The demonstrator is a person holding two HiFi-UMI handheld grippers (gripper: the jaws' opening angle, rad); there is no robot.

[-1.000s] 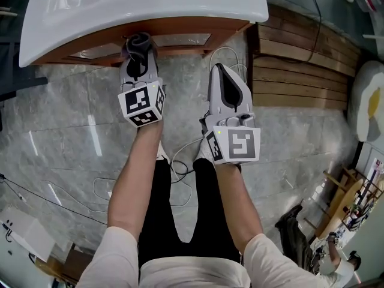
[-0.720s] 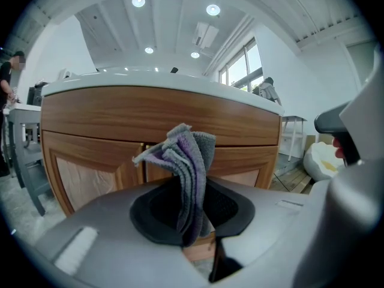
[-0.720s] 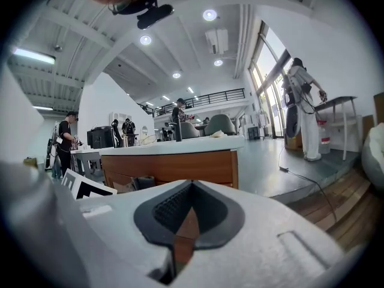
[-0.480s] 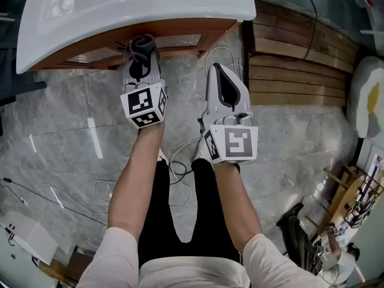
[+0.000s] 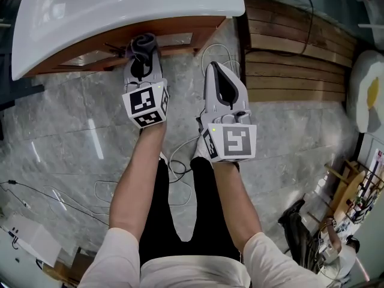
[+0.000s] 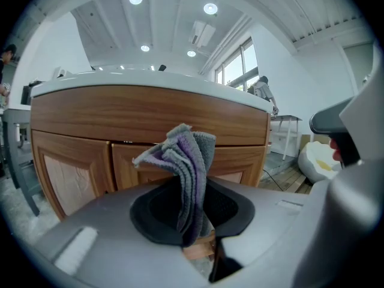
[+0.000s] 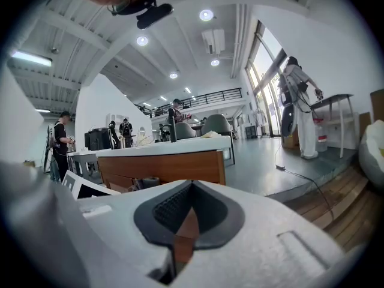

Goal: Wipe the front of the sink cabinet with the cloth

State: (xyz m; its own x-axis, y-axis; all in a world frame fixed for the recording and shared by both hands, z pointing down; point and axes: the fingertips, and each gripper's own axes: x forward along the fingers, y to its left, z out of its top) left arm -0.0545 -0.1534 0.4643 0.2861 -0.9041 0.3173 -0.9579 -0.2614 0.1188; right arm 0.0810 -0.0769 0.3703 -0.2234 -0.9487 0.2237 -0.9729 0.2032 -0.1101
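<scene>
1. Sink cabinet [image 5: 180, 26]: the wooden front stands under the overhanging white basin [image 5: 120, 8]. The left gripper view shows a plain top rail above panelled doors [image 6: 72, 173]. The wiping stroke appears to be the step in hand. To do it well, the cloth should press flat on the wood and travel along the rail in overlapping passes, then down over the doors. The basin lip should not be allowed to snag it.

2. Forearms: both extend forward and downward from the body, roughly parallel. The left forearm [image 5: 135, 173] reaches closer to the cabinet than the right forearm [image 5: 237, 191].

3. Left gripper [image 5: 141, 57]: it points at the cabinet front just under the basin edge. Its jaws are clamped on the cloth.

4. Right gripper [image 5: 218, 71]: it hangs back over the grey stone floor [image 5: 66, 119], apart from the cabinet and past its right corner. Its jaws are drawn together with nothing between them (it has no evident part in the wipe).

5. Cloth [image 6: 189, 167]: a grey and purple folded rag. It stands bunched above the left jaws, right at the cabinet front. Contact with the wood cannot be confirmed. A flatter spread would likely clean better.
</scene>
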